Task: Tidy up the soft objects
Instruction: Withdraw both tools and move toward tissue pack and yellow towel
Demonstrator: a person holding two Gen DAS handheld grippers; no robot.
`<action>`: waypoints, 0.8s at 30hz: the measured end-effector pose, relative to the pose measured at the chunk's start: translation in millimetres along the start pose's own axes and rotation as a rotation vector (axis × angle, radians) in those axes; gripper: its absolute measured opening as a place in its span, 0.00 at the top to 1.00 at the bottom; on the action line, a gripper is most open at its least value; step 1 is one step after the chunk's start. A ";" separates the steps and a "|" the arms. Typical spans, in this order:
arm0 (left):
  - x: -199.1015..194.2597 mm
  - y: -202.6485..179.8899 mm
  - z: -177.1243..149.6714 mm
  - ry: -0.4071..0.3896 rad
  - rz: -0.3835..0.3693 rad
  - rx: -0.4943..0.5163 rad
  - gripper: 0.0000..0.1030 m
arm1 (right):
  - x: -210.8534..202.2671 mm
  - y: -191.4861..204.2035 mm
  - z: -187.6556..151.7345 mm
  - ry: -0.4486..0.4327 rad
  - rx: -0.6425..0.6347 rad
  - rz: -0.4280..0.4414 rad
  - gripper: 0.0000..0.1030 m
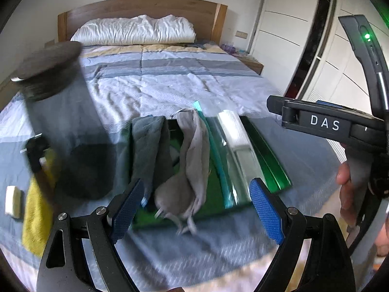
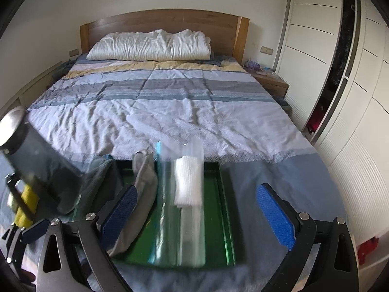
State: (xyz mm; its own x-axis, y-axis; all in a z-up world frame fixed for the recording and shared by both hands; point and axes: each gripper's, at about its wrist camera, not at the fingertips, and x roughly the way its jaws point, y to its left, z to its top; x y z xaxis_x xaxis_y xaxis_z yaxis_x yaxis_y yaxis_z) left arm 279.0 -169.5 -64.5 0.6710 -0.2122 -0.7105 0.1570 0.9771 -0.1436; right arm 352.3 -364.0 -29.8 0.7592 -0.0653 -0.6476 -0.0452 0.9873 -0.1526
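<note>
A green tray [image 1: 272,165] [image 2: 218,209] lies on the bed near its foot. In it lie a dark grey cloth [image 1: 150,150], a light grey cloth [image 1: 192,168] [image 2: 143,187] that hangs over the tray's near rim, and a clear packet with a white pad [image 1: 235,133] [image 2: 189,182]. A yellow cloth [image 1: 36,216] [image 2: 26,202] lies on the bed at the left. My left gripper [image 1: 197,209] is open and empty just above the light grey cloth. My right gripper [image 2: 197,214] is open and empty above the tray; its body shows in the left wrist view [image 1: 325,124].
A dark blurred cylinder with a round lid [image 1: 48,73] [image 2: 31,150] stands at the left, over the tray's left side. A small white block [image 1: 13,202] lies by the yellow cloth. A white pillow [image 2: 150,45], a headboard and a wardrobe [image 2: 340,73] are beyond.
</note>
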 end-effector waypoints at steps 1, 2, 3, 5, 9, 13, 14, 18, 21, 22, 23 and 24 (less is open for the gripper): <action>-8.4 4.3 -5.3 -0.003 -0.004 0.006 0.18 | -10.0 3.3 -5.8 -0.001 0.003 0.001 0.02; -20.6 13.4 -14.3 -0.004 -0.005 0.012 0.18 | -23.8 8.4 -14.3 -0.007 0.003 0.000 0.02; -28.7 20.1 -20.8 0.000 -0.002 0.017 0.18 | -33.3 12.8 -20.6 -0.013 0.004 0.000 0.02; -49.4 42.3 -37.4 0.002 0.008 0.020 0.18 | -51.9 22.7 -35.3 -0.011 0.006 0.006 0.02; -83.6 94.8 -64.2 0.006 0.076 -0.008 0.18 | -87.7 51.7 -64.1 -0.006 -0.007 0.021 0.02; -116.1 154.3 -88.2 -0.002 0.164 -0.047 0.18 | -114.9 99.0 -81.4 0.003 -0.012 0.104 0.02; -125.0 174.5 -93.1 -0.006 0.193 -0.059 0.18 | -120.0 110.8 -84.7 0.003 -0.017 0.126 0.02; -140.2 239.5 -108.9 0.008 0.270 -0.112 0.18 | -131.6 170.2 -94.8 0.019 -0.061 0.215 0.02; -145.1 283.4 -120.0 0.030 0.310 -0.149 0.18 | -131.3 208.7 -98.4 0.044 -0.094 0.269 0.02; -146.6 295.5 -123.7 0.033 0.322 -0.156 0.18 | -129.9 223.4 -99.6 0.054 -0.104 0.288 0.02; -146.4 307.2 -125.6 0.037 0.330 -0.165 0.18 | -127.8 236.4 -99.3 0.061 -0.114 0.300 0.02; -145.8 318.3 -126.6 0.041 0.331 -0.176 0.18 | -125.5 247.3 -98.2 0.062 -0.120 0.304 0.02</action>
State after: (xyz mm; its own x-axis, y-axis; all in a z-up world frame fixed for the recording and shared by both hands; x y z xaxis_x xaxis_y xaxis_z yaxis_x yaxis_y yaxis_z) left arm 139.4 174.4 -93.9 0.6342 0.1131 -0.7649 -0.1927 0.9812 -0.0146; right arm 182.1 -125.9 -59.5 0.6582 0.2177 -0.7206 -0.3429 0.9389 -0.0296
